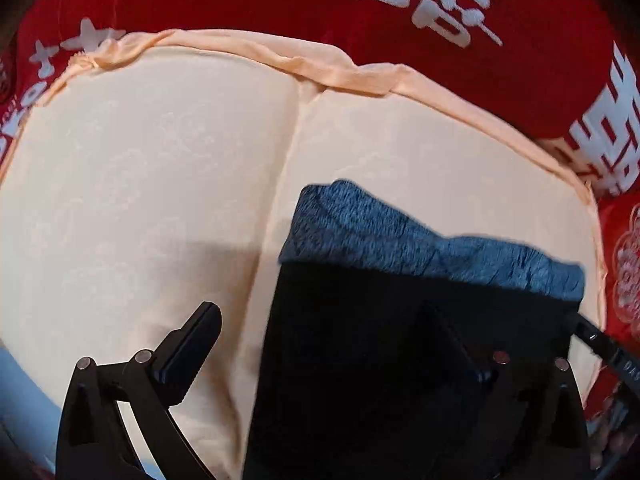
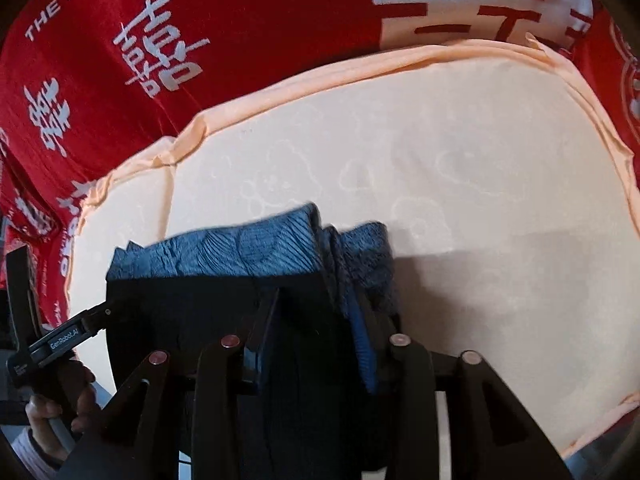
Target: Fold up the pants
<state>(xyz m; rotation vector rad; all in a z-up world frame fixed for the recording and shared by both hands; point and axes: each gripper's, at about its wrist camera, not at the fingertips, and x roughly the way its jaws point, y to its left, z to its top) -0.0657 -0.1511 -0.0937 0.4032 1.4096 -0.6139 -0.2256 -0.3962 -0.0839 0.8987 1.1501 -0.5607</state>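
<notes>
Left gripper [image 1: 340,344] points straight down with jaws spread wide, one finger over the folded pants [image 1: 420,300], gripping nothing. Right gripper [image 2: 316,328], tilted steeply down, is closed on the pants' edge; they lie on the cream cushion [image 2: 480,184].

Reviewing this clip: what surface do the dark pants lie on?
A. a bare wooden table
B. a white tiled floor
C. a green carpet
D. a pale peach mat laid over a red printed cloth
D: the pants, dark with a blue textured lining showing, rest on the pale peach mat, whose rim borders the red printed cloth.
</notes>
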